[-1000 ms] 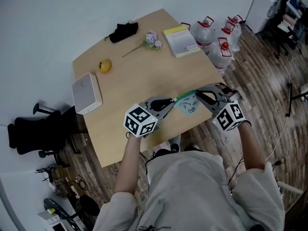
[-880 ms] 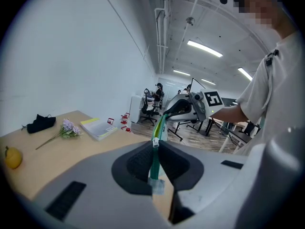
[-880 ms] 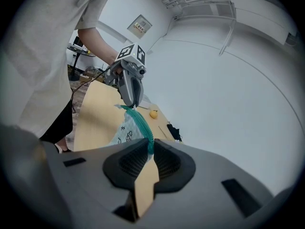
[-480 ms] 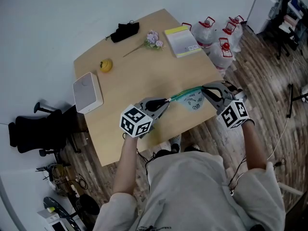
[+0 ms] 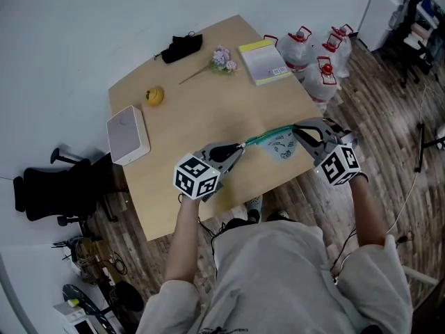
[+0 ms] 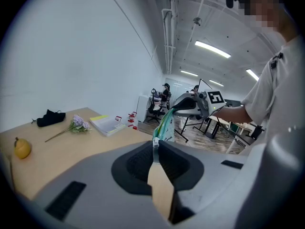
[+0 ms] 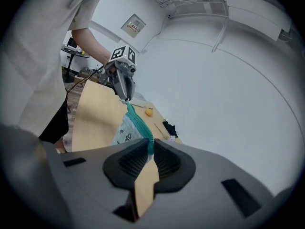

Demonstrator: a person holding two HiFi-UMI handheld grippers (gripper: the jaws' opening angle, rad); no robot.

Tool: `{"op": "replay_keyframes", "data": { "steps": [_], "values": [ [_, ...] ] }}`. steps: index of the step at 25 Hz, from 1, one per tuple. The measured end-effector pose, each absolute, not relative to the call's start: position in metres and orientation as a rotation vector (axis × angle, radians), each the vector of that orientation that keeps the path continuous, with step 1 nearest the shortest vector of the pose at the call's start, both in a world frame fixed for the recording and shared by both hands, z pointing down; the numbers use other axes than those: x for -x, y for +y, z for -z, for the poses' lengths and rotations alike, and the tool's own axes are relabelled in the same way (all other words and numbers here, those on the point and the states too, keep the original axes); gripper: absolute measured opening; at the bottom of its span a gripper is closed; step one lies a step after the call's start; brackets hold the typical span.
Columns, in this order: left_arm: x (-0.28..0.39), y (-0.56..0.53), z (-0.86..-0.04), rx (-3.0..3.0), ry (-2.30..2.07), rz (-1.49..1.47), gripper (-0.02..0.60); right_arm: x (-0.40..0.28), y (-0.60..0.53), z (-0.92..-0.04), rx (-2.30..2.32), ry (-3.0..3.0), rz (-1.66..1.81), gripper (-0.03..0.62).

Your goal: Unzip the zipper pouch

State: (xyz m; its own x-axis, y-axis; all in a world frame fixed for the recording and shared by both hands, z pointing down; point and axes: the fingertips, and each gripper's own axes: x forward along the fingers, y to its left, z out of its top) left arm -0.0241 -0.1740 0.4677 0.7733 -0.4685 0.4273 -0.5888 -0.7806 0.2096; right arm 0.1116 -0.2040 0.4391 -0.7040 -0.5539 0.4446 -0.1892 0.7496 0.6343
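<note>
The zipper pouch [image 5: 279,147] is held taut just above the near edge of the bench [image 5: 195,117], stretched between the two claws. The left claw [image 6: 155,148] is pinched narrow on the small metal zipper pull [image 6: 155,142]. The right claw [image 7: 149,149] is clamped on the opposite end of the teal zipper band [image 7: 139,124]. As the pull sits at the band's left end, the unzipping is judged largely done, though parted teeth cannot be clearly made out. Little beyond the last stretch appears left.
</note>
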Motion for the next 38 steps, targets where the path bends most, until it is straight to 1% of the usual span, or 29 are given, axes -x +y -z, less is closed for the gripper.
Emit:
{"op": "replay_keyframes", "data": {
  "steps": [6,26,38],
  "values": [
    [0.026,-0.188,-0.47,-2.611,-0.904,-0.547,0.051,-0.106,-0.211,-0.426,-0.603,-2.315,0.761,0.046],
    [0.015,-0.185,-0.463,-2.598,-0.963,-0.475,0.052,-0.123,-0.202,-0.42,-0.702,-2.357,0.701,0.046],
    [0.005,-0.169,-0.464,-2.576,-1.004,-0.448,0.055,-0.157,-0.186,-0.418,-0.815,-2.435,0.569,0.046]
  ]
}}
